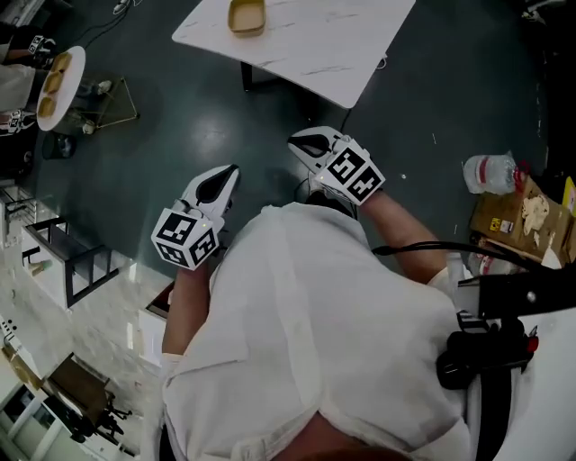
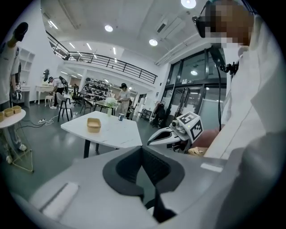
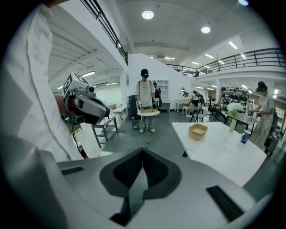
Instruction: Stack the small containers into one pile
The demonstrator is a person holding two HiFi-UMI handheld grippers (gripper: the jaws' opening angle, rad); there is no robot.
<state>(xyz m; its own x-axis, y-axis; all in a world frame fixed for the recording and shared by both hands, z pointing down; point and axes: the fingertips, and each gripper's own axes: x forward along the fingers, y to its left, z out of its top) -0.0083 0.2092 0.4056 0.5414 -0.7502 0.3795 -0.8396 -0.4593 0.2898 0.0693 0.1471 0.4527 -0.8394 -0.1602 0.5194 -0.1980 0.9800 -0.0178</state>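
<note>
A tan small container [image 1: 246, 16] stands on the white table [image 1: 315, 45] ahead of me; it also shows in the left gripper view [image 2: 93, 125] and the right gripper view [image 3: 197, 131]. Several more tan containers [image 1: 54, 79] sit on a small round table [image 1: 74, 67] at the far left, seen too as containers [image 3: 148, 110] in the right gripper view. My left gripper [image 1: 232, 169] and right gripper [image 1: 295, 140] are held close to my chest over the floor, far from both tables. Both are shut with nothing between the jaws.
A plastic bottle [image 1: 490, 171] and a cardboard box [image 1: 522, 221] lie on the floor at the right. A metal-frame bench [image 1: 72, 261] stands at the left. A person [image 3: 144, 100] stands behind the round table, others further back. Dark floor separates me from the tables.
</note>
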